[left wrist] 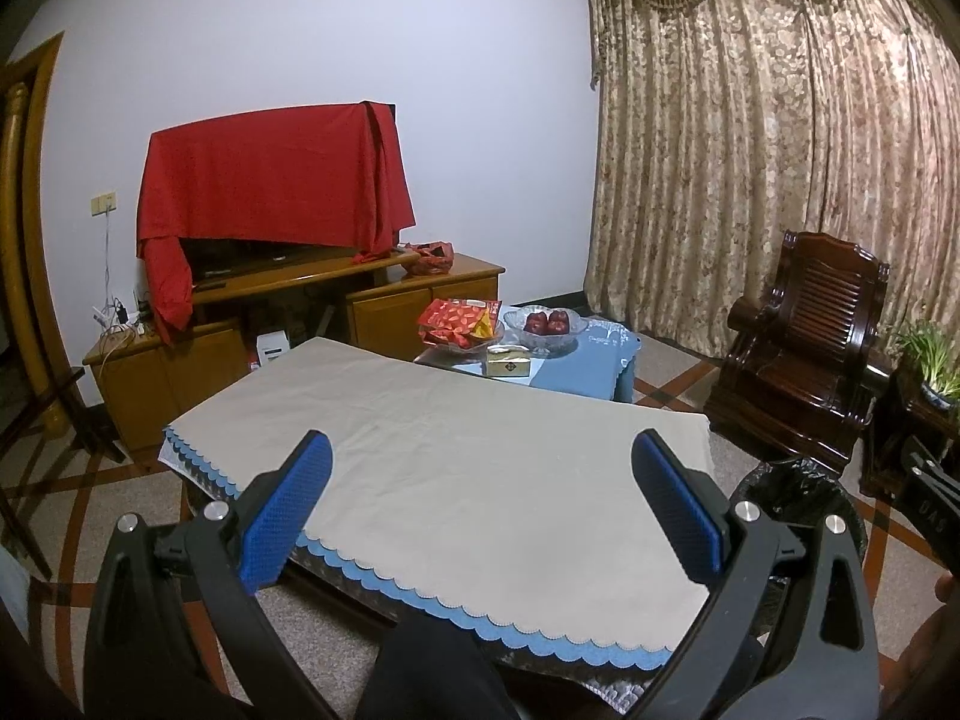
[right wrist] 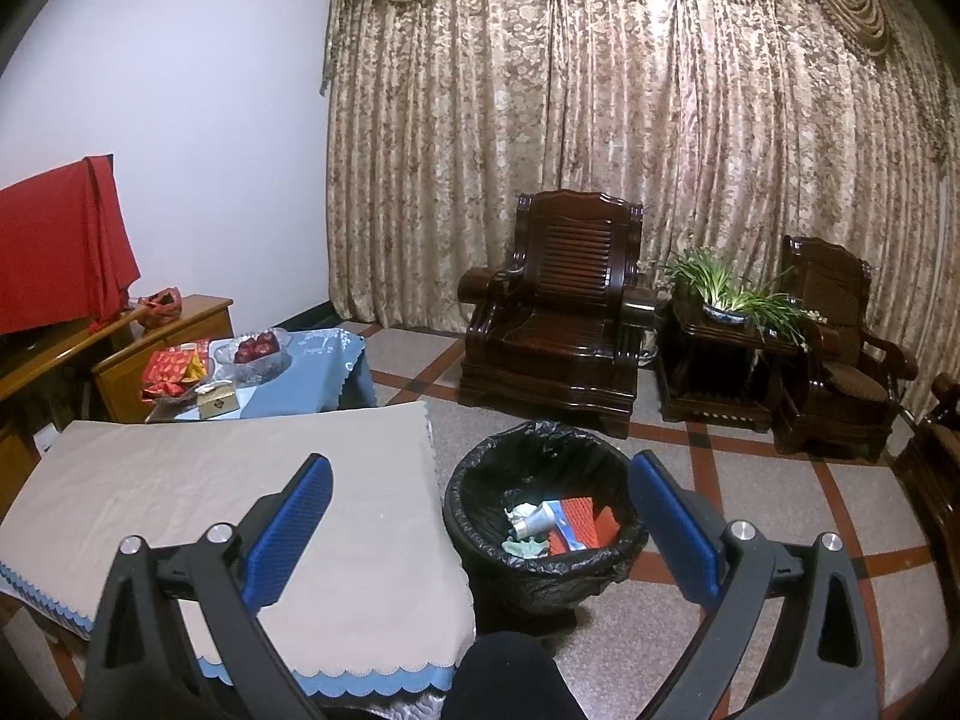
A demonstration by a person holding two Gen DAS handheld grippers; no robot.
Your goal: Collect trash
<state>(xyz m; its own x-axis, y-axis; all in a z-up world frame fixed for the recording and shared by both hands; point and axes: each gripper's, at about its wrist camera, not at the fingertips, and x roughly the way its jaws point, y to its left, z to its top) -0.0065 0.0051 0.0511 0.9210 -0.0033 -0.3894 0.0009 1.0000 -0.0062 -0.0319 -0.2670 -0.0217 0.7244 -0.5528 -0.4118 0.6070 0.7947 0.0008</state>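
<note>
- Left wrist view: the left gripper (left wrist: 480, 498) is hovering over a low table (left wrist: 456, 456), its blue ribbed fingers (left wrist: 287, 516) standing wide apart and gripping nothing.
- A beige cloth with a scalloped blue border is covering the table, lying flat and bare.
- Beyond it, a second table under a blue cloth (left wrist: 600, 354) is carrying a glass bowl of red fruit (left wrist: 545, 324), a dish of red snack packets (left wrist: 462, 324) and a small gold box (left wrist: 507, 361).
- A red drape (left wrist: 270, 174) is hiding most of a screen on a wooden cabinet (left wrist: 240, 324).
- The trash bin (left wrist: 792, 492) is showing only as a crinkled black liner edge at the table's right, cut off behind the right finger.
- Right wrist view: the right gripper (right wrist: 480, 498) is hanging above the bin (right wrist: 543, 516), fingers spread wide and empty.
- The round bin is standing on the tiled floor just beside the table's corner; inside its glossy black liner are lying an orange ridged wrapper (right wrist: 585, 525), a squeezed tube (right wrist: 537, 519) and crumpled paper (right wrist: 521, 510).
- Dark carved armchairs (right wrist: 552, 306) and a potted plant (right wrist: 729, 294) are standing before heavy patterned curtains (right wrist: 600, 120).
</note>
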